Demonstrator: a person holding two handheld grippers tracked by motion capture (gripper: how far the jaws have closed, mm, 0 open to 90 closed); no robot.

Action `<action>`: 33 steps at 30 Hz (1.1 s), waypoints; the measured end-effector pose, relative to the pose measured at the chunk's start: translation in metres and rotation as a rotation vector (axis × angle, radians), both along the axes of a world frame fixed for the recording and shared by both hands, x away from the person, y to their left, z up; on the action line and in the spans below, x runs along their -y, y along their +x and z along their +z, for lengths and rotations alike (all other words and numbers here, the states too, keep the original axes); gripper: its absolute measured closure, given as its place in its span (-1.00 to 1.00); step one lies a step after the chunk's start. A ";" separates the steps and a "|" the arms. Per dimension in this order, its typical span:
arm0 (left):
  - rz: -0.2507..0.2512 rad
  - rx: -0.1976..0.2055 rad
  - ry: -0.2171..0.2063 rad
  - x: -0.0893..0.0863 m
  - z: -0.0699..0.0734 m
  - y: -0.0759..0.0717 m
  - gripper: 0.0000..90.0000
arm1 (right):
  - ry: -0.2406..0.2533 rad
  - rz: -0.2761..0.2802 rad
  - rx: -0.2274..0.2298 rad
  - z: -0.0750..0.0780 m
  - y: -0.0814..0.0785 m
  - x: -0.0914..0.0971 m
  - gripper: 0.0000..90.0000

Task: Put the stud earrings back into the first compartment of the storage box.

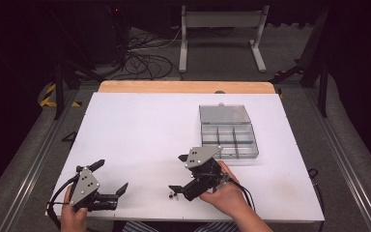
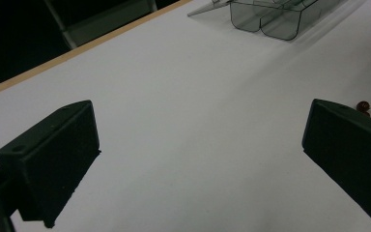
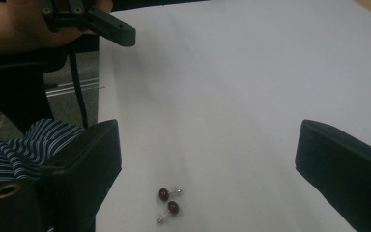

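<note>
Two small dark red stud earrings [image 1: 172,196] [image 3: 169,200] lie together on the white table near its front edge. My right gripper [image 1: 176,173] [image 3: 207,169] points left over them, open, with the earrings low between its jaws and untouched. My left gripper [image 1: 112,175] [image 2: 198,159] sits at the front left, open and empty, aimed toward the table's middle. In the left gripper view one earring [image 2: 363,106] peeks out just above the right jaw. A clear compartment box [image 1: 229,135] [image 2: 270,14] stands at the right with its lid [image 1: 224,114] open and lying flat behind it.
The white table top [image 1: 140,125] has a wooden strip [image 1: 186,87] along its far edge. In the right gripper view the other hand [image 3: 14,29] and its gripper show at the top left, and a striped sleeve [image 3: 14,150] at the lower left. Cables and a stand lie on the floor beyond.
</note>
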State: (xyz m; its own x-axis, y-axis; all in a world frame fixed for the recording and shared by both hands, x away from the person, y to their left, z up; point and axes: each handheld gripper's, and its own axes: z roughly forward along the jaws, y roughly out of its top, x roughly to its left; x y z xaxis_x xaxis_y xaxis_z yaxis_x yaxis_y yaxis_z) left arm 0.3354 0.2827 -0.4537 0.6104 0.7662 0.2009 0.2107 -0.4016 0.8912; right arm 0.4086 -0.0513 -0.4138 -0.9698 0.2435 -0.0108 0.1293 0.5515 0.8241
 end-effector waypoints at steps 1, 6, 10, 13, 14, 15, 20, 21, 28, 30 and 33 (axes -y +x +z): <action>-0.001 0.000 0.000 0.000 0.000 0.000 -1.00 | -0.010 -0.003 -0.009 0.000 -0.001 0.000 -0.76; -0.003 0.002 0.003 0.000 0.000 0.000 -1.00 | -0.023 -0.002 -0.057 -0.004 -0.003 -0.004 -0.63; -0.003 0.001 0.002 0.000 0.000 0.000 -1.00 | -0.056 0.010 -0.080 -0.007 -0.003 -0.010 -0.52; -0.002 0.002 0.004 0.000 0.000 0.000 -1.00 | -0.107 -0.003 -0.042 -0.010 -0.006 -0.016 -0.42; -0.003 0.002 0.005 0.000 0.000 0.000 -0.99 | -0.123 -0.006 -0.036 -0.012 -0.007 -0.018 -0.39; -0.003 0.002 0.005 0.000 0.000 0.000 -1.00 | -0.140 -0.005 -0.028 -0.013 -0.008 -0.020 -0.36; -0.004 0.002 0.006 0.000 0.000 0.000 -1.00 | -0.204 0.005 -0.052 -0.021 -0.006 -0.029 -0.19; -0.004 0.002 0.006 0.000 0.000 0.000 -1.00 | -0.216 0.007 -0.063 -0.023 -0.005 -0.031 -0.16; -0.006 0.001 0.008 0.000 0.000 0.000 -0.99 | -0.291 0.034 -0.109 -0.034 -0.002 -0.041 -0.08; -0.007 -0.001 0.007 0.000 0.000 0.000 -1.00 | -0.306 0.042 -0.116 -0.037 -0.002 -0.043 -0.06; -0.008 -0.001 0.009 0.000 0.000 0.000 -1.00 | -0.332 0.055 -0.118 -0.040 -0.001 -0.045 -0.04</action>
State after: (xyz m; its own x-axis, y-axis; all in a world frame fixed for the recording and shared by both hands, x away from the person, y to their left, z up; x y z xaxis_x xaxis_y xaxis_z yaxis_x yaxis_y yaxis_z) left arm 0.3355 0.2826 -0.4538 0.6166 0.7597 0.2066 0.2089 -0.4109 0.8874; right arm 0.4079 -0.0059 -0.4538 -0.9808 0.1925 0.0321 0.1751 0.7954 0.5802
